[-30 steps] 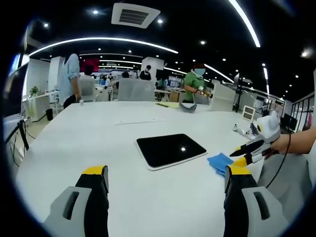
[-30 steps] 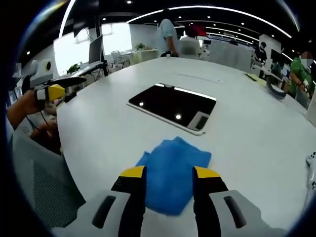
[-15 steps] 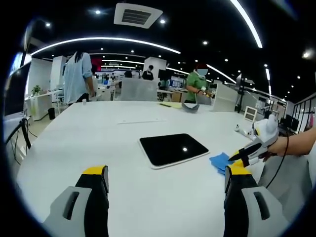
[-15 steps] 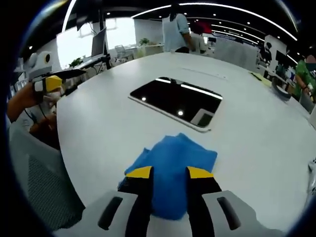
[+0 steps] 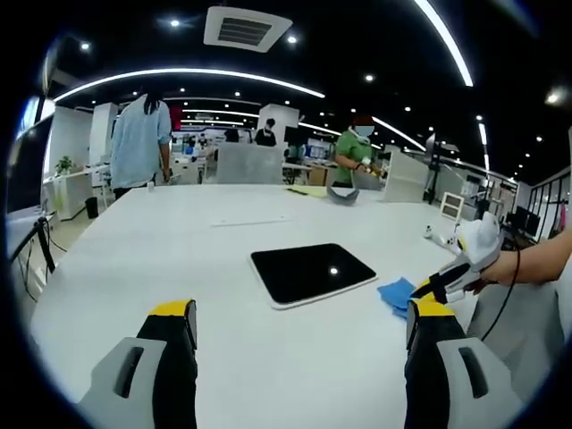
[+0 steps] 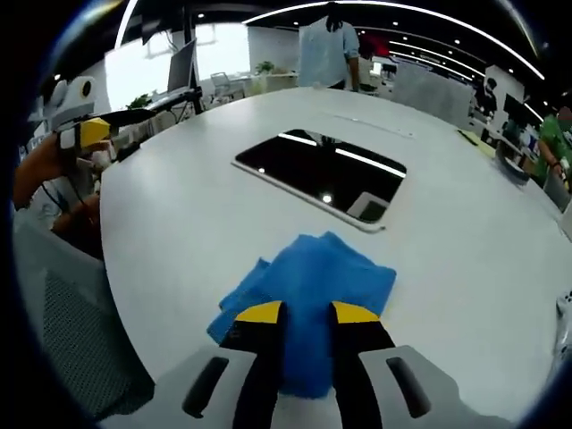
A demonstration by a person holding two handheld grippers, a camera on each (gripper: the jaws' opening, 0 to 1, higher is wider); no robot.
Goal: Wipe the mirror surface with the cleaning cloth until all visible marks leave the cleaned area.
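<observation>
One mirror [image 5: 310, 273] lies flat on a large white table [image 5: 179, 259], a dark rectangular pane with a pale border, reflecting ceiling lights as small bright dots. One blue cloth [image 6: 308, 295] lies rumpled on the table just beside the mirror's near edge in the right gripper view, apart from the mirror by a narrow strip of bare table; in the left gripper view the same cloth [image 5: 398, 293] sits to the right of the mirror. There are two grippers. The right gripper [image 6: 307, 315] has its two yellow-tipped jaws drawn close together over the near part of the cloth, with a fold of blue fabric showing in the narrow gap between them, so it appears to have pinched the cloth. In the left gripper view that gripper [image 5: 444, 284] comes in from the right, held by a hand [image 5: 509, 266], with its tips down at the cloth. The left gripper [image 5: 304, 317] holds its jaws wide apart with nothing between them, above bare table on the near side of the mirror. In the right gripper view it [image 6: 105, 130] appears at the far left, off the table edge. Three people stand at the far side of the room beyond the table. No containers can be made out on the table.
</observation>
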